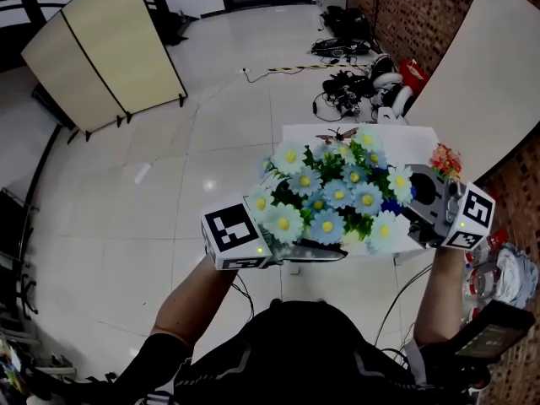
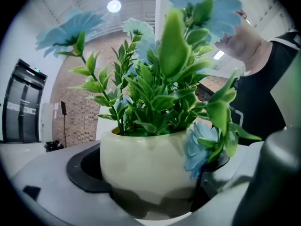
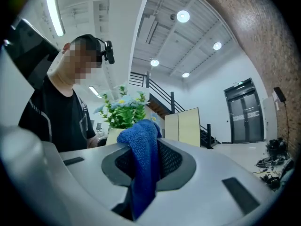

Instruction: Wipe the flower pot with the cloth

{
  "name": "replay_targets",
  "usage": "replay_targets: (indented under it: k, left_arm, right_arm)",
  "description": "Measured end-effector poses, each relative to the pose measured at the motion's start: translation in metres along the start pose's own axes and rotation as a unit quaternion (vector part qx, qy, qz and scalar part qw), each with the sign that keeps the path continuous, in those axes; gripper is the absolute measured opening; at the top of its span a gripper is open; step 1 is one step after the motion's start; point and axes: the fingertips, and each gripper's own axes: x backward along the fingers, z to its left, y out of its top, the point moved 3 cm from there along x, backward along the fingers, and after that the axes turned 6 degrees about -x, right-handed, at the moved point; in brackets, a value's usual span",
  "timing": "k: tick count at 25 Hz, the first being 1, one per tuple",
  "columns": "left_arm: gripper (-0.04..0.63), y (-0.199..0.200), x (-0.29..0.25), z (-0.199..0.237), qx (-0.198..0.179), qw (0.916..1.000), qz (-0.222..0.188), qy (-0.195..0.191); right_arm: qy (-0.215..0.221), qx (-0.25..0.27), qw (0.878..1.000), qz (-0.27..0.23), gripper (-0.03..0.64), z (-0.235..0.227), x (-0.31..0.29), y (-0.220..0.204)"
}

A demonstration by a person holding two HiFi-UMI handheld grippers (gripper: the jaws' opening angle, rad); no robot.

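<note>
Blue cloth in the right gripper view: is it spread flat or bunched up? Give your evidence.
Bunched up. The blue terry cloth is pinched between the right gripper's shut jaws, humped above them and hanging in folds.

A large open workspace, more lab or studio than home: glossy tiled floor [image 1: 169,184], a folding partition screen [image 1: 110,40] at the upper left, a brick wall [image 1: 405,15] at the upper right, cables and equipment [image 1: 346,91] heaped on the floor near the top centre.

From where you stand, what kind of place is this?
Probably an indoor lab or workshop hall: a brick wall, a folding partition screen, and cables with equipment heaped on the glossy floor.
</note>
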Motion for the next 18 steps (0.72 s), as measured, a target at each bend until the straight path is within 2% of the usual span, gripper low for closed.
replay_targets:
  k: [3,5,8,13,15,18]
  left_arm:
    - [0.566,-0.002,0.0,0.003,-0.008,0.9998,0.0,0.016]
    - [0.566,-0.002,-0.001,0.004,-0.01,0.9996,-0.003,0.024]
    - [0.566,0.0,0.0,0.003,-0.019,0.9995,-0.005,0.025]
    - [0.565,-0.001,-0.001,0.003,-0.013,0.9996,-0.009,0.023]
    - [0.565,0.0,-0.001,0.002,-0.016,0.9994,-0.007,0.029]
    - [0.565,0.001,0.0,0.004,-0.017,0.9988,-0.004,0.046]
  right_arm:
    - [-0.042,-0.012,0.999,-0.014,0.063,-0.027,-0.006,-0.003]
    - [-0.042,-0.024,0.999,-0.013,0.063,-0.038,-0.017,-0.006]
    - [-0.016,-0.03,0.999,0.006,0.063,-0.043,-0.043,-0.008]
    - [0.067,-0.028,0.996,0.042,0.063,-0.037,-0.072,-0.017]
    - [0.078,-0.034,0.996,0.039,0.063,-0.035,-0.065,-0.015]
    - [0.072,-0.04,0.996,0.023,0.063,-0.028,-0.045,-0.01]
